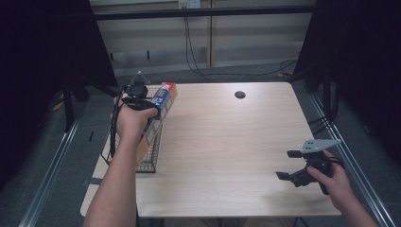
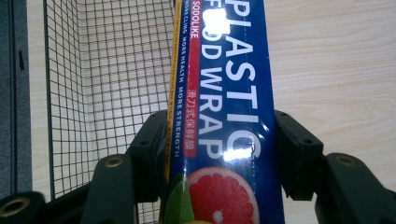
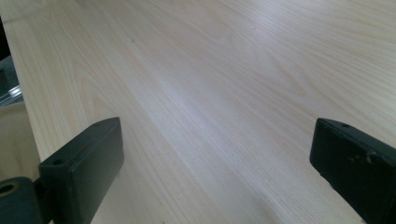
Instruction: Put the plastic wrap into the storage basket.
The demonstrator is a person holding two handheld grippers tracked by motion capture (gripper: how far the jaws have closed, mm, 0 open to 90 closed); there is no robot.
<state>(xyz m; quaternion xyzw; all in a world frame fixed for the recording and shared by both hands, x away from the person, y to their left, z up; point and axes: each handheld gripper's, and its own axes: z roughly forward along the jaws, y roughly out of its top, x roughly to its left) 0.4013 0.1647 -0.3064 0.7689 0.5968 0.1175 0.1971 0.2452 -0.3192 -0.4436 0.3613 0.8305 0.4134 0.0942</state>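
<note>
High view: our left gripper (image 1: 147, 105) is clamped on the plastic wrap box (image 1: 158, 117), held over the wire basket (image 1: 150, 161) at the table's (image 1: 227, 142) left edge. Our right gripper (image 1: 289, 165) hovers wide apart, holding nothing.

The high view is dim and slightly soft, black curtains swallowing its nine and three o'clock edges, while even overhead light keeps the pale table (image 1: 227, 142) the brightest area with faint shadows. In the left gripper view, white glare spots hit the glossy plastic wrap box (image 2: 229, 116) at twelve and six o'clock. The right gripper view is evenly lit, its jaws blurred.
</note>
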